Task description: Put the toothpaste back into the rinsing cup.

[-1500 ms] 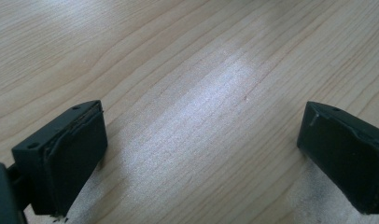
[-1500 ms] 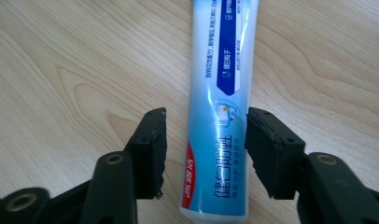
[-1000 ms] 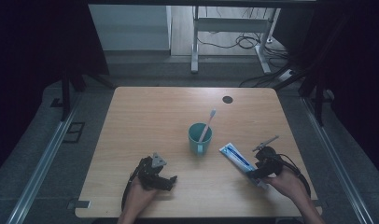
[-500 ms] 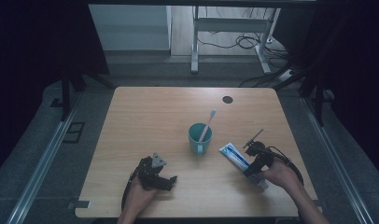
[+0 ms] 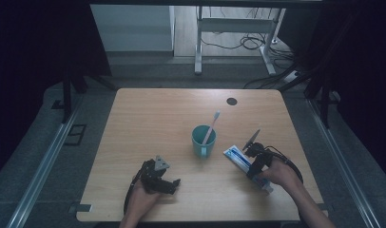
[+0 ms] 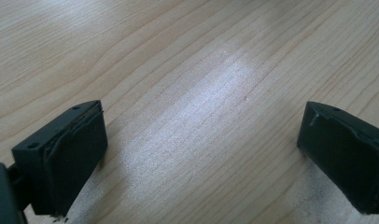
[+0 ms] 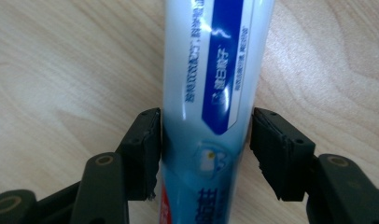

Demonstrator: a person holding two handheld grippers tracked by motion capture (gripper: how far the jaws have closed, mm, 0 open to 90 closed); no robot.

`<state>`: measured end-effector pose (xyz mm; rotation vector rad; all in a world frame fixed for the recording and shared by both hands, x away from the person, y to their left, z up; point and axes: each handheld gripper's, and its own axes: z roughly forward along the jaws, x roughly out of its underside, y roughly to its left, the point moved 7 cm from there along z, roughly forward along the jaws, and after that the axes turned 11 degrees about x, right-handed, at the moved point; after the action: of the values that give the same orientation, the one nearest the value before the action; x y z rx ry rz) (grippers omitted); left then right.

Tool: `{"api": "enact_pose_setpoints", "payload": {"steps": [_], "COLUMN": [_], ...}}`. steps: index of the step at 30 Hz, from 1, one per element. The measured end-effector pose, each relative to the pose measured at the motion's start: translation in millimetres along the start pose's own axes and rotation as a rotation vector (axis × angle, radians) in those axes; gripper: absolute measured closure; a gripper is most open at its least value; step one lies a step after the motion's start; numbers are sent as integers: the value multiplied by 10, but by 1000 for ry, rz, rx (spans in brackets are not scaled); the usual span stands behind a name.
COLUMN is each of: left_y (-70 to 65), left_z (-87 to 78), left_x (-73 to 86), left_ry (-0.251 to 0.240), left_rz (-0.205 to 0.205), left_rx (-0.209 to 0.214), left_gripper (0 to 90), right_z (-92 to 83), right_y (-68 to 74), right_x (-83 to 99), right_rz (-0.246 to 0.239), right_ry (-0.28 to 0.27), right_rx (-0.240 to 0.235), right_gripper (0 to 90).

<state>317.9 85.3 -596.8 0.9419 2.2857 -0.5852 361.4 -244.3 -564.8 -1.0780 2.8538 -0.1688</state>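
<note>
Toothpaste [image 7: 215, 84] lies flat on the tabletop [image 5: 148, 118] near its right edge, toward the near right corner, running slantwise with one end pointing at the teal cup [image 5: 203, 140]. The right gripper [image 7: 205, 149] straddles the tube: its jaws have just been closing, with the tube between them; the left pad looks to be touching the tube's side, while a thin gap seems to remain at the right pad, so the grip does not look finished. The step in hand reads as taking hold of the tube. Next, the jaws need to close the rest of the way, squarely across the tube's width, before any lift, or the slick tube may twist out. The right hand [image 5: 276, 173] reaches in from the near edge, the gripper held low and nearly level along the tube. A toothbrush [image 5: 211, 127] stands tilted in the cup near the tabletop's middle. Near the near left corner, the left gripper [image 6: 201, 154] rests low over bare wood, jaws wide, nothing between them.
</note>
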Motion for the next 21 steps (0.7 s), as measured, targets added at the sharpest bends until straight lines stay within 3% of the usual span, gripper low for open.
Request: {"api": "enact_pose_setpoints", "payload": {"steps": [7, 11, 16, 21], "left_y": [0, -2, -2, -2], "left_z": [0, -1, -1, -1], "left_x": [0, 0, 0, 0], "left_ry": [0, 0, 0, 0], "left_rz": [0, 2, 3, 3], "left_rx": [0, 1, 1, 2], "left_gripper": [19, 21, 22, 22], "right_z": [45, 35, -21, -42], "right_y": [25, 16, 1, 2], "right_x": [-71, -74, -71, -64], "right_rz": [-8, 15, 13, 8], "right_ry": [25, 43, 30, 16], "right_rx": [8, -1, 1, -2], "right_gripper": [482, 540, 666, 700]}}
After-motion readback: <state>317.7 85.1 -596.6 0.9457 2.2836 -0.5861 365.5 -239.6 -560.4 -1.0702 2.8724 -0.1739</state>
